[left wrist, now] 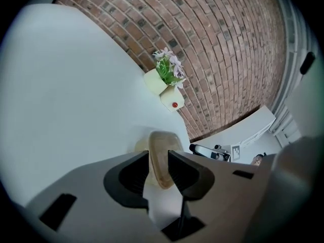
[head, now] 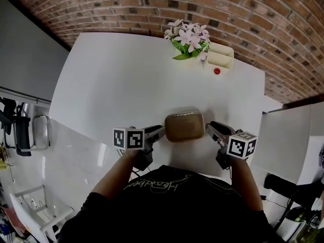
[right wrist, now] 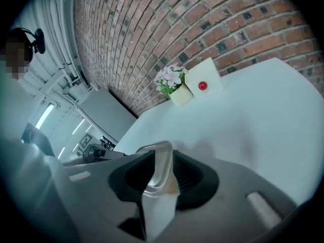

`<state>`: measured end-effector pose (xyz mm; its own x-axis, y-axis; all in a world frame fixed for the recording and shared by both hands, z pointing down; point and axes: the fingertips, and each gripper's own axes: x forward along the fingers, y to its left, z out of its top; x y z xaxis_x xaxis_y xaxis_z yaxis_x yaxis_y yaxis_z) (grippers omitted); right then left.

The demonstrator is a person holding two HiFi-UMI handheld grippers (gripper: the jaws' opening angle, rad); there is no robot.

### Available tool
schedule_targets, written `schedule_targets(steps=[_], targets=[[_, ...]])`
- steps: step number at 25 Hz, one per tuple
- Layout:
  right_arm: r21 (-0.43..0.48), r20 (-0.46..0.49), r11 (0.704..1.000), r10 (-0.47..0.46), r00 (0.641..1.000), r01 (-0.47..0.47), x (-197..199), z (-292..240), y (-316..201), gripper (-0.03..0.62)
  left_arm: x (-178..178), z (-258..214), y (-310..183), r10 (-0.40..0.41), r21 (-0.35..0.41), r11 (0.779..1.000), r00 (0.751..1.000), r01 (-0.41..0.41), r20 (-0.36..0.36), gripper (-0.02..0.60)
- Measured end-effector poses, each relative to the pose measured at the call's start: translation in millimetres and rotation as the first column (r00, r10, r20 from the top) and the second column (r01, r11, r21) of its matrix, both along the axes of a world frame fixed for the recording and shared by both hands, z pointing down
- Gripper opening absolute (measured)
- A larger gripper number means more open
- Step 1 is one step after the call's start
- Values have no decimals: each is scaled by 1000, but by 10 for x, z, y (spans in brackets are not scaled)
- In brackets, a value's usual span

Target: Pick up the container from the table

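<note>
The container point(head: 184, 126), a tan rounded box with a clear lid, is near the front edge of the white table point(head: 126, 85); whether its base touches the table I cannot tell. My left gripper point(head: 161, 131) is at its left end and my right gripper point(head: 211, 128) at its right end. In the left gripper view the container's rim point(left wrist: 161, 158) fills the gap between the pads of that gripper point(left wrist: 158, 167). In the right gripper view the clear rim point(right wrist: 159, 161) stands between that gripper's point(right wrist: 163, 172) pads, touching both. Each gripper is shut on the rim.
At the table's far edge stand a pot of pink flowers point(head: 187, 39) and a cream box point(head: 221, 55) with a red dot. A brick wall runs behind the table. Grey and white furniture flanks it on both sides.
</note>
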<state>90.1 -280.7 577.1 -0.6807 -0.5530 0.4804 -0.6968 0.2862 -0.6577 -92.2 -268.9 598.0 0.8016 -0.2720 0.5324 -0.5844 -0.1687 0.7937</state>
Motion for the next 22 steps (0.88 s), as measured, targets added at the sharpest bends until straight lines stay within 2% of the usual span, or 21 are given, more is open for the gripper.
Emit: schedule_targets(steps=[6,12,22], targets=[[-83,21,996,10,1000,-8,16,311,21,101,53,106,6,19,-39,999,1000,-19,-11,100],[-111,21,994,21,1000,-19,-18,411,6,101,68,147,-12,28,-51,998,1000,-28,-12,100],[-151,71,988,45,996,-33,-35,466,-16,98,31,269,15,3,-103,995,1000,-3,0,98]])
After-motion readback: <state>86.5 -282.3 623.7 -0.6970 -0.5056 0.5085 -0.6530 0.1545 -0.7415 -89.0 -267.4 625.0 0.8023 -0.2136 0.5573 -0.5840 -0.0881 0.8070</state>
